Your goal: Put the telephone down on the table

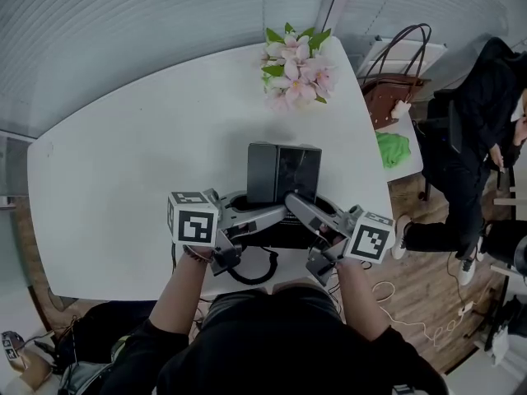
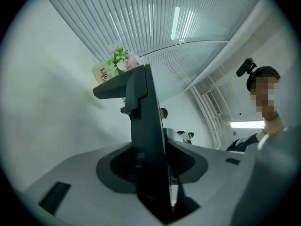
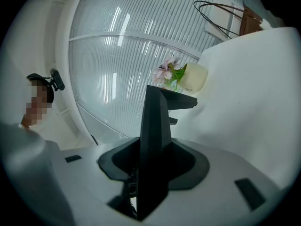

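Left gripper (image 1: 274, 214) and right gripper (image 1: 298, 208), each with its jaws closed on an opposite side of the telephone (image 1: 284, 175). In both gripper views the telephone's dark body stands edge-on between the grey jaws, filling the gap. The telephone is held at the middle of the near edge of the white table (image 1: 123, 163), just in front of the person. Its base is hidden behind the grippers, so contact with the tabletop cannot be confirmed. The task appears to be at its final stage: the telephone is already over the table, and what remains is to seat it fully, open both grips and draw back. The telephone is a dark grey, boxy desk set with a raised, glossy upper panel and a projecting bracket at its back. A black cord (image 1: 262, 268) loops below the near edge. A bunch of pink flowers (image 1: 295, 68) stands by the far edge, well apart.
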The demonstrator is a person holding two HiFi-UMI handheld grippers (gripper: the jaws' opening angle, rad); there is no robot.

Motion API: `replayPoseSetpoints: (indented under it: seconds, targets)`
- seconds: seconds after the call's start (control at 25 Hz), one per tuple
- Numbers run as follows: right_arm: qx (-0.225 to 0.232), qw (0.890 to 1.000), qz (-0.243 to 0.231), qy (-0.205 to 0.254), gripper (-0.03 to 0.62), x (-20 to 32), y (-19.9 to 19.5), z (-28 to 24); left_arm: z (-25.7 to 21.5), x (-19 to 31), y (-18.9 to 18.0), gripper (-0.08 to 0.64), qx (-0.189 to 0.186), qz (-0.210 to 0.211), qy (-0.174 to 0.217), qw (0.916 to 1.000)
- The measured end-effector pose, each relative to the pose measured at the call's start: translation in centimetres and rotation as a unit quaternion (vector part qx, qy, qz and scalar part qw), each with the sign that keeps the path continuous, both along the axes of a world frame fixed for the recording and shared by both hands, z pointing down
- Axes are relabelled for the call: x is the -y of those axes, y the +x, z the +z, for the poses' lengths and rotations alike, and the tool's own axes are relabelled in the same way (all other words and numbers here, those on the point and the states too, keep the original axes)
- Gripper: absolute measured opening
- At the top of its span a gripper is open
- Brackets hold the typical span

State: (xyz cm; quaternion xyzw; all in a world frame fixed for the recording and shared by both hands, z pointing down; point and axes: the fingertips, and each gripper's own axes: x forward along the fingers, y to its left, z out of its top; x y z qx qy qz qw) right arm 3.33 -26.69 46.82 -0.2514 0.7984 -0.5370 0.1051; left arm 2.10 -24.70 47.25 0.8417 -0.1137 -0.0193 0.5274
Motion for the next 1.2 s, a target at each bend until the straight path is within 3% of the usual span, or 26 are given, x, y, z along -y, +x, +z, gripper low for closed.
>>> replayPoseSetpoints:
  seconds: [1.2]
  targets:
    - [0.009,0.999,0.0,-0.049,0.172,-0.2,-0.2,2.9,2.9,-0.3,0.0,0.204,0.014,0.001,-0.057,0.9983]
